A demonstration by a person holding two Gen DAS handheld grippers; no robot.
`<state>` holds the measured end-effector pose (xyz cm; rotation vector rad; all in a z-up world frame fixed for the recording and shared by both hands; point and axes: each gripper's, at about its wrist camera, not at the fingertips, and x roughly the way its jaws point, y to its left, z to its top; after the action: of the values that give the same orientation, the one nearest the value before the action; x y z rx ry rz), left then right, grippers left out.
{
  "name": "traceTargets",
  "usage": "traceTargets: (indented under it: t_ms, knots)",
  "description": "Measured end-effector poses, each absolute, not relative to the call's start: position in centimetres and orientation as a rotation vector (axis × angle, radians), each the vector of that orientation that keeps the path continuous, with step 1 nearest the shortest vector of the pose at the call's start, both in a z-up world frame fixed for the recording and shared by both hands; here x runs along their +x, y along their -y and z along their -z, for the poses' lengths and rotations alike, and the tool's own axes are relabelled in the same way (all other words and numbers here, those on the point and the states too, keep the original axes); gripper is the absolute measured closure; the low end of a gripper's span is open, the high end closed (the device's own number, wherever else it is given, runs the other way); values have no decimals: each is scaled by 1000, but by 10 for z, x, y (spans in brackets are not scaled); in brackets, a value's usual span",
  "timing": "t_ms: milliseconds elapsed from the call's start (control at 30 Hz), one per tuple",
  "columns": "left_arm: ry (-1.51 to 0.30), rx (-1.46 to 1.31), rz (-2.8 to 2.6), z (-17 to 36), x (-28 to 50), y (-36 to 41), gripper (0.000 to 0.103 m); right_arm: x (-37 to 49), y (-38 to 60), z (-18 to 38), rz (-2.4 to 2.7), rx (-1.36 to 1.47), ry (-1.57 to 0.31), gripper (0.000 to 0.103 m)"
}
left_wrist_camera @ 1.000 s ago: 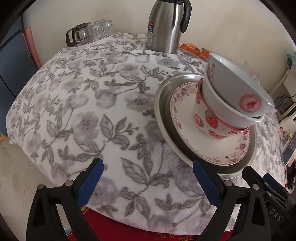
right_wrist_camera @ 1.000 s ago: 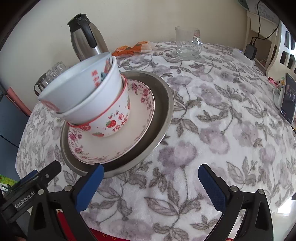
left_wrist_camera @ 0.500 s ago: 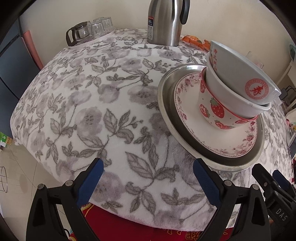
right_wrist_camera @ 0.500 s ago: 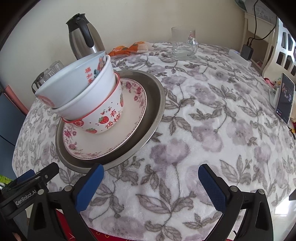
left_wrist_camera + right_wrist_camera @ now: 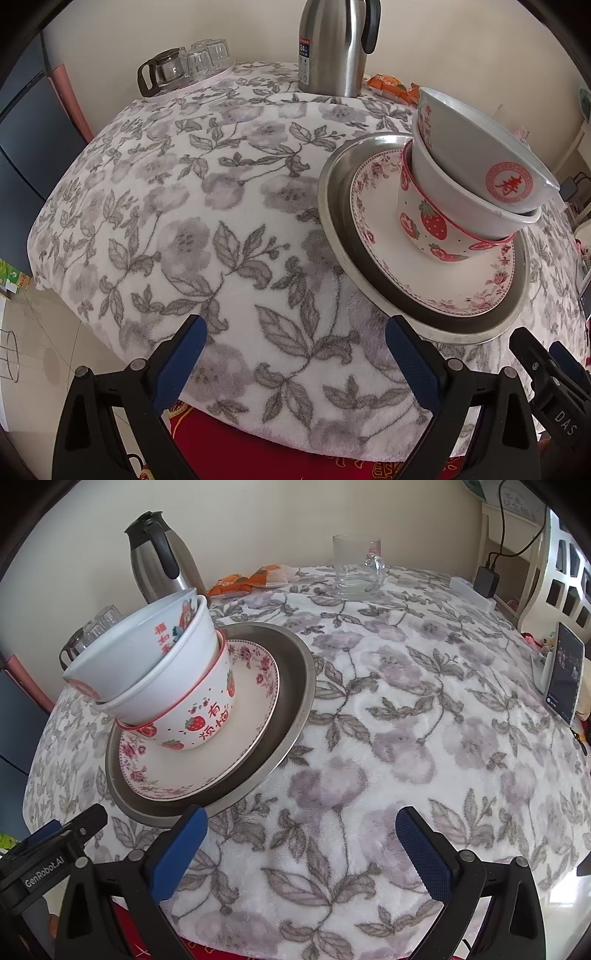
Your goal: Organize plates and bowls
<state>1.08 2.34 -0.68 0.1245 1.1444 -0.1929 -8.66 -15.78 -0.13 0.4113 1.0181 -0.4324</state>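
A steel plate (image 5: pixel 334 192) (image 5: pixel 295 686) lies on the floral tablecloth. On it sits a rose-rimmed white plate (image 5: pixel 424 273) (image 5: pixel 207 760). A strawberry bowl (image 5: pixel 424 221) (image 5: pixel 199 720) stands on that, with a white bowl (image 5: pixel 461 195) (image 5: pixel 177 672) nested in it and a red-emblem bowl (image 5: pixel 480 151) (image 5: pixel 125 646) tilted on top. My left gripper (image 5: pixel 293 347) is open and empty, near the table's front edge, left of the stack. My right gripper (image 5: pixel 301 834) is open and empty, right of the stack.
A steel thermos jug (image 5: pixel 332 48) (image 5: pixel 162 572) stands at the back. A tray of glasses with a glass pot (image 5: pixel 184 68) is back left. Orange snack packets (image 5: pixel 255 581), a glass mug (image 5: pixel 358 566), a phone (image 5: pixel 563 672) and a charger (image 5: pixel 487 581) are to the right.
Both grippers have shifted slightly in view of the table, staying open and empty. The stack of plates and bowls has not moved.
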Motion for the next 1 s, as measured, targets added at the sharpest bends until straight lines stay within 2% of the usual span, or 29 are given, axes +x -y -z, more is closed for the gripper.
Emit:
traceTargets:
  t_ms: [1000]
  knots:
    - [-1174, 98, 173, 9, 16, -26, 6, -88, 162, 1, 444, 415, -1014, 0]
